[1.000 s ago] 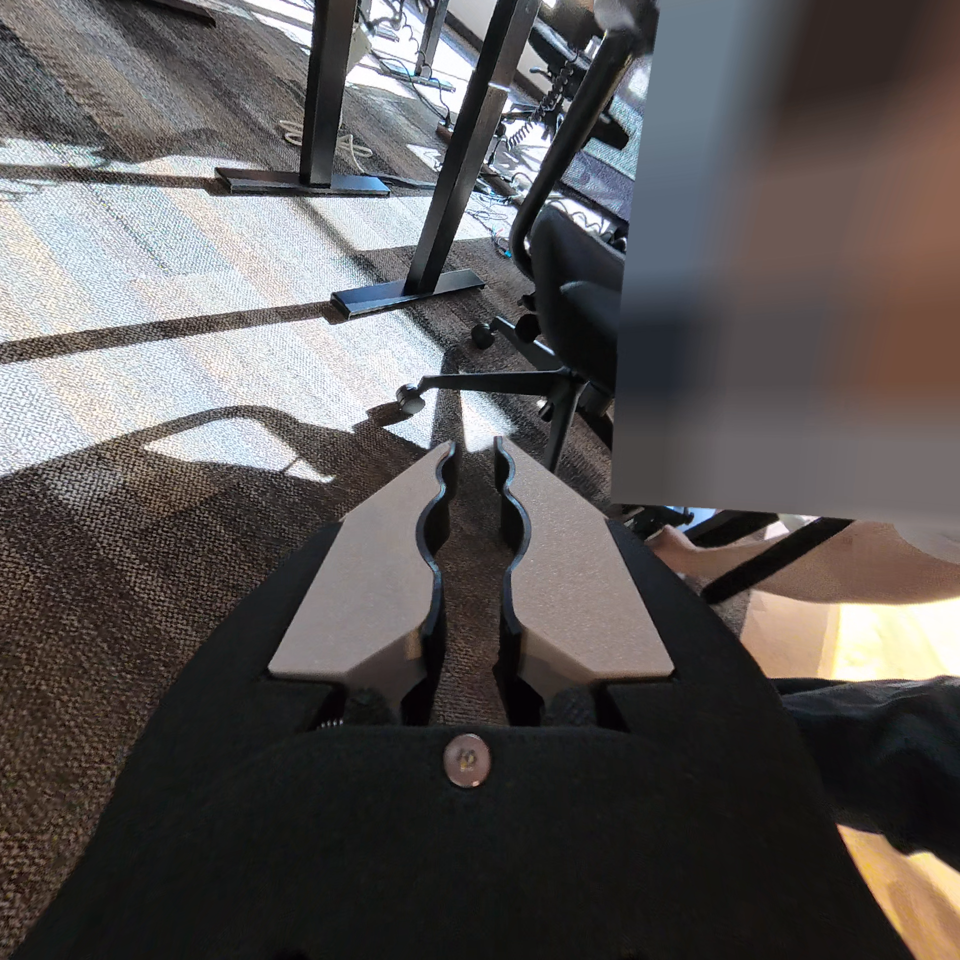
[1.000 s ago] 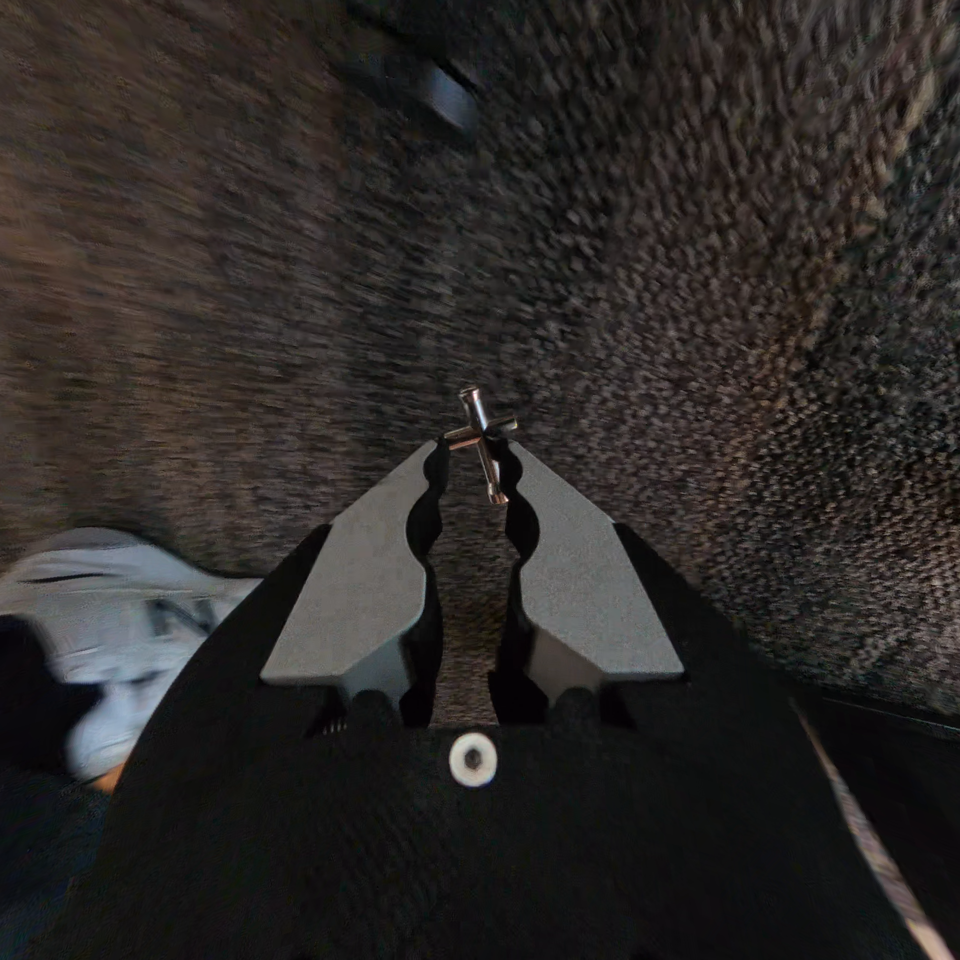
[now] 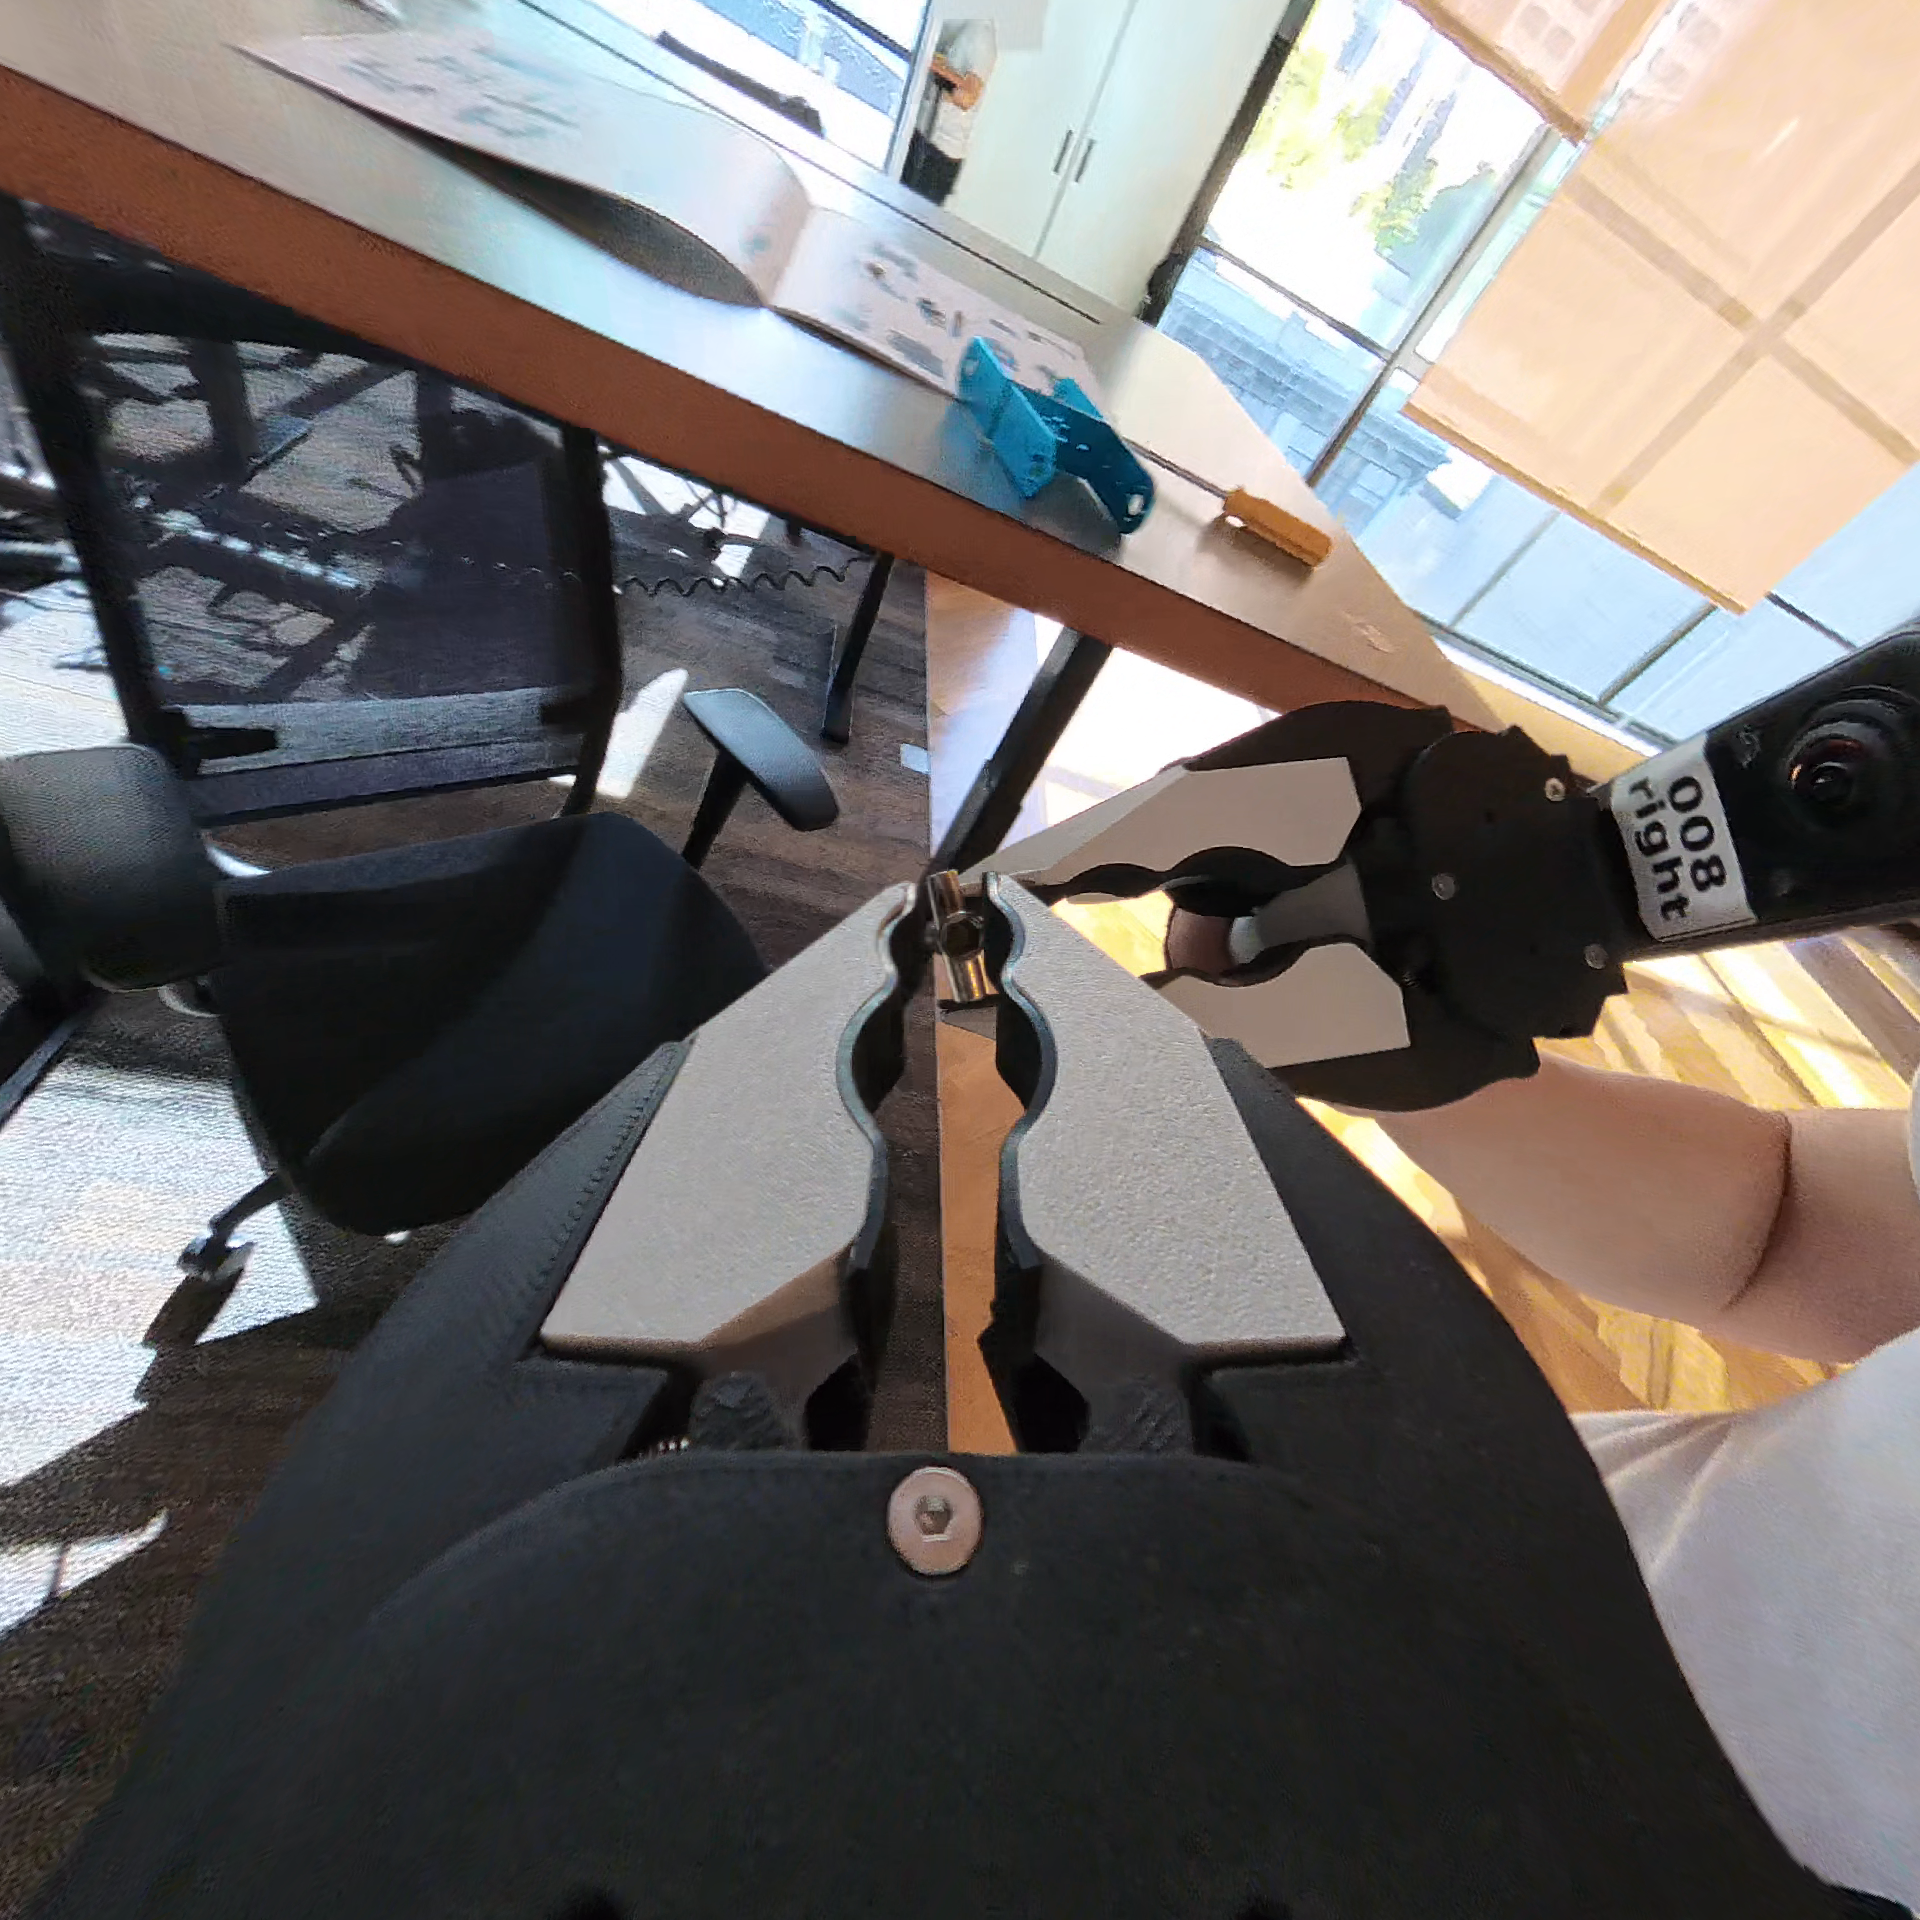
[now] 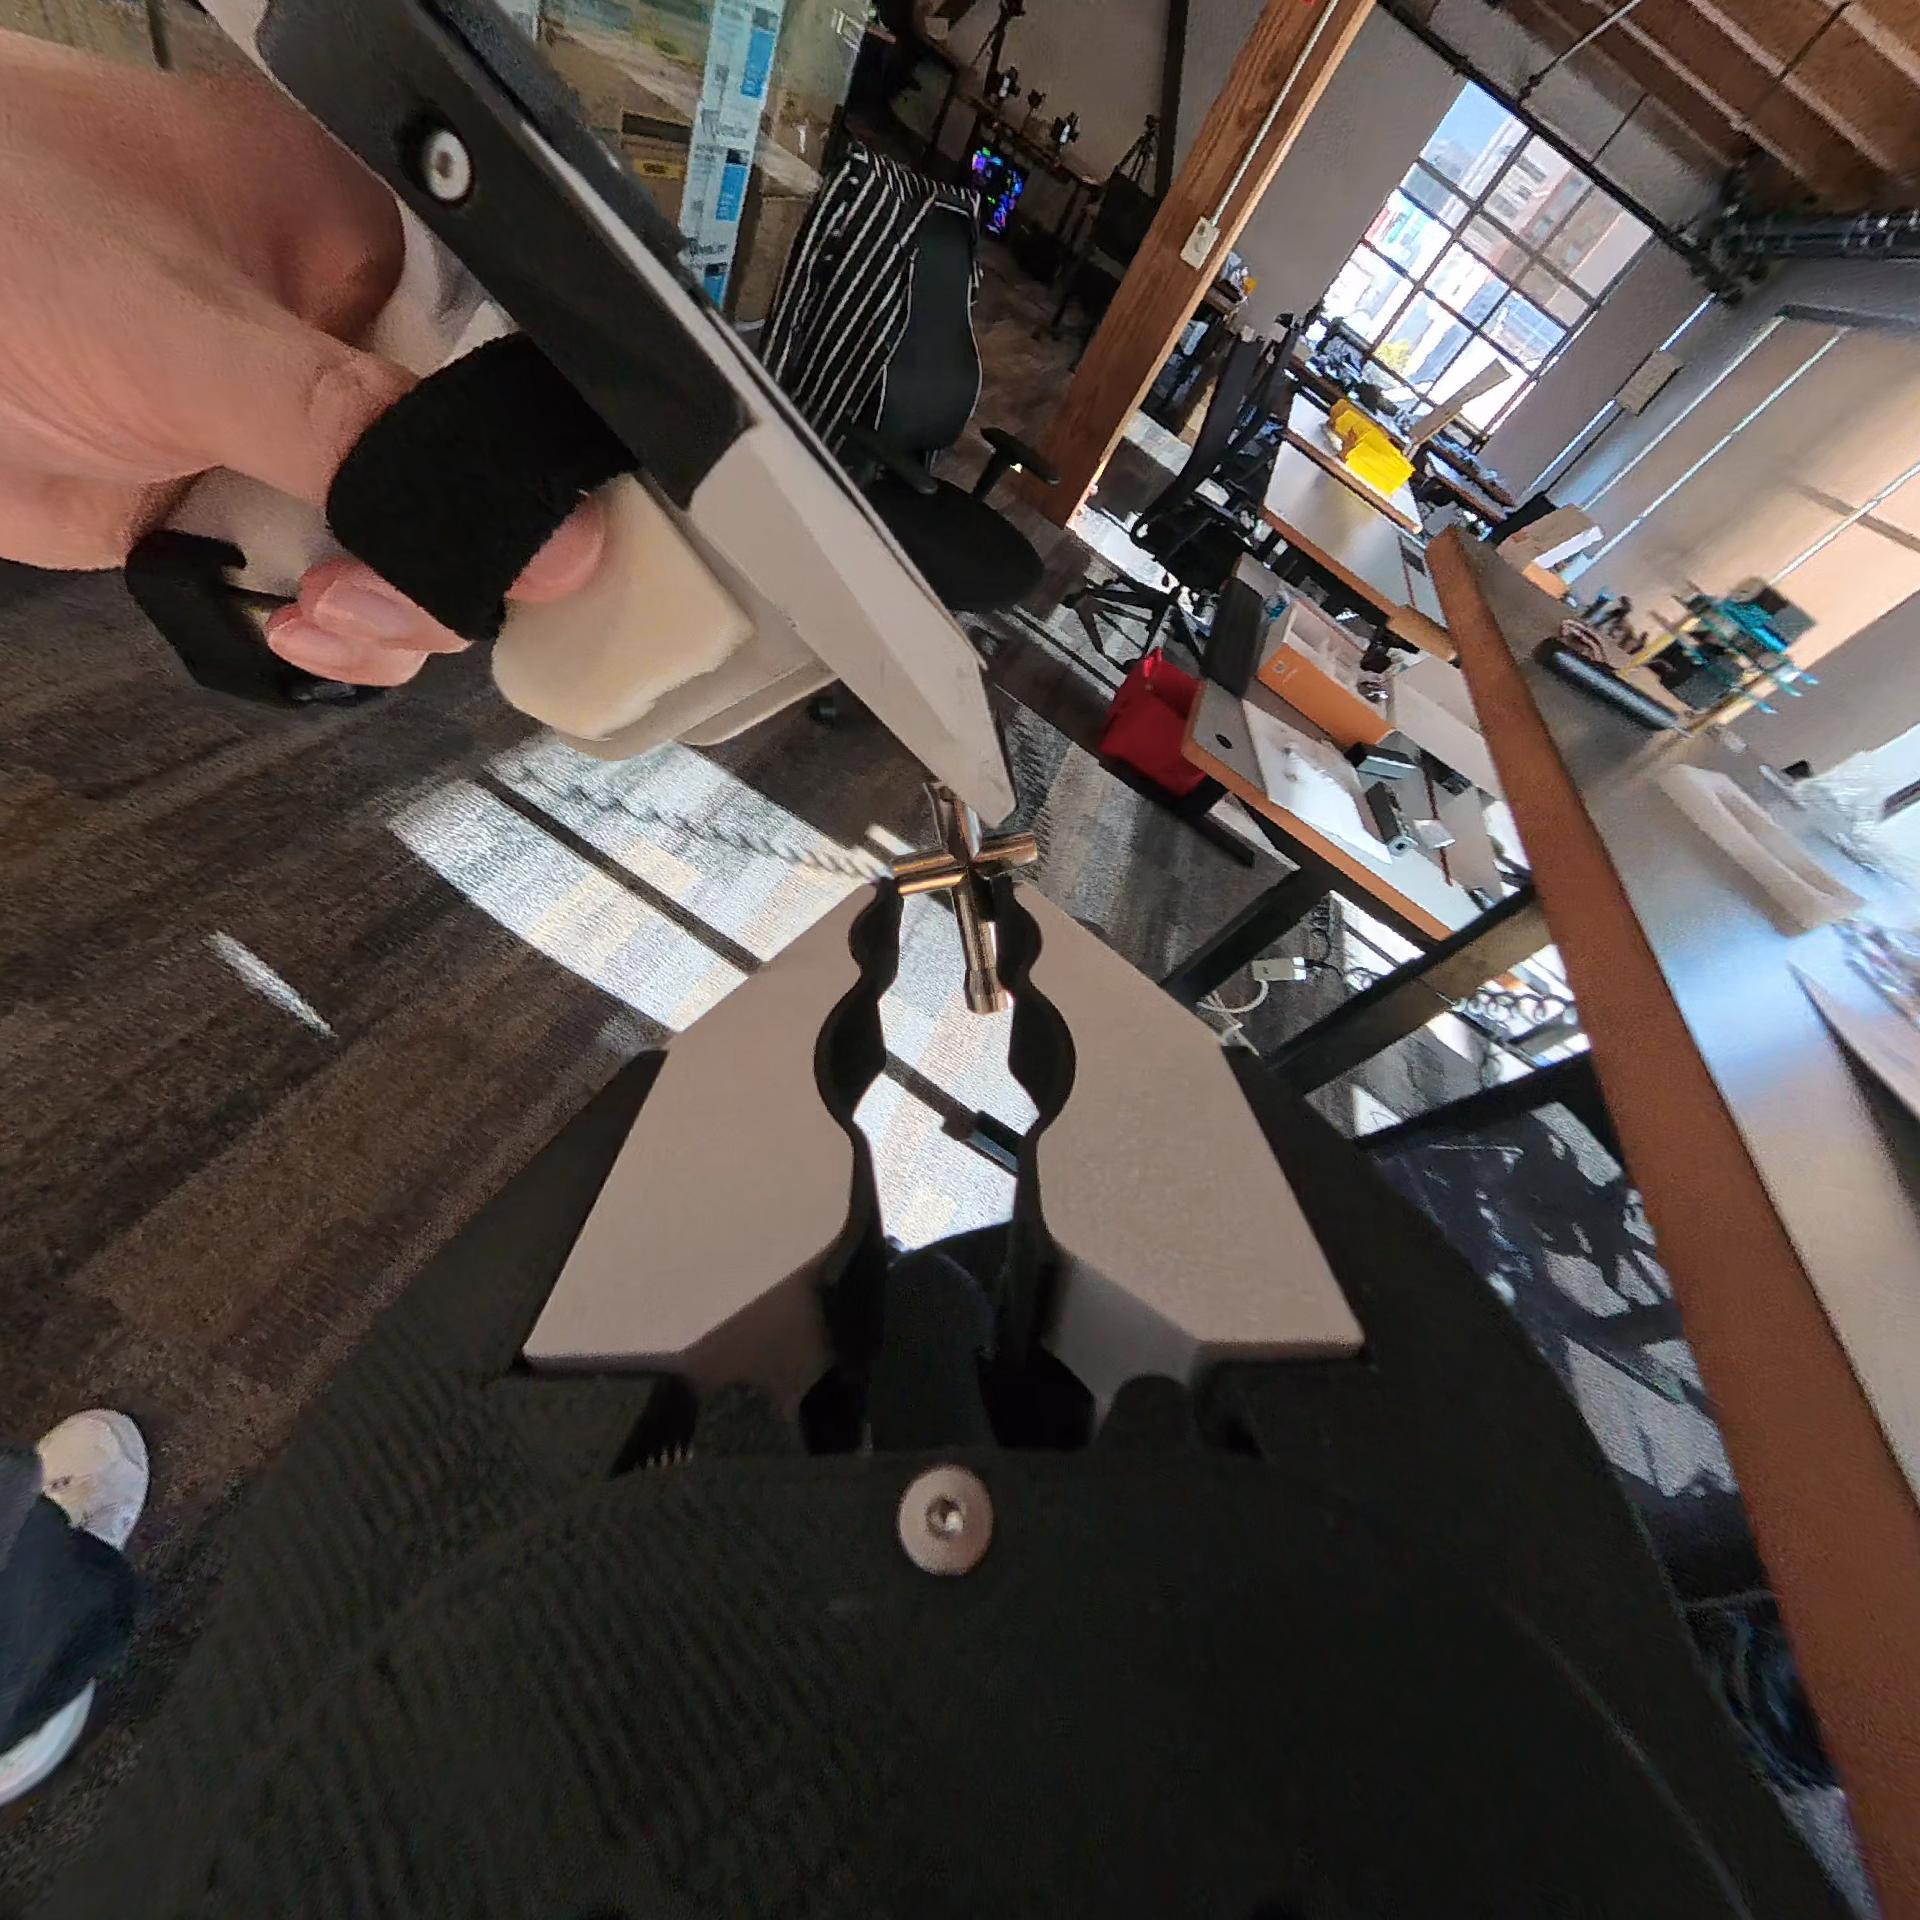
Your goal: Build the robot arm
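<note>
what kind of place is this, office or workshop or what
Probably an open-plan office that doubles as a hardware workshop: rows of desks with black office chairs, carpet floor, and a worktable holding a blue metal bracket beside an orange-handled screwdriver.

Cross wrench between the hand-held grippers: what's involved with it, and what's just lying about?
In hand: cross wrench, left hand-held gripper, right hand-held gripper, both gripping it.
Lying about: blue bracket, yellow-handled screwdriver, open booklet on the table; black office chair.
</note>
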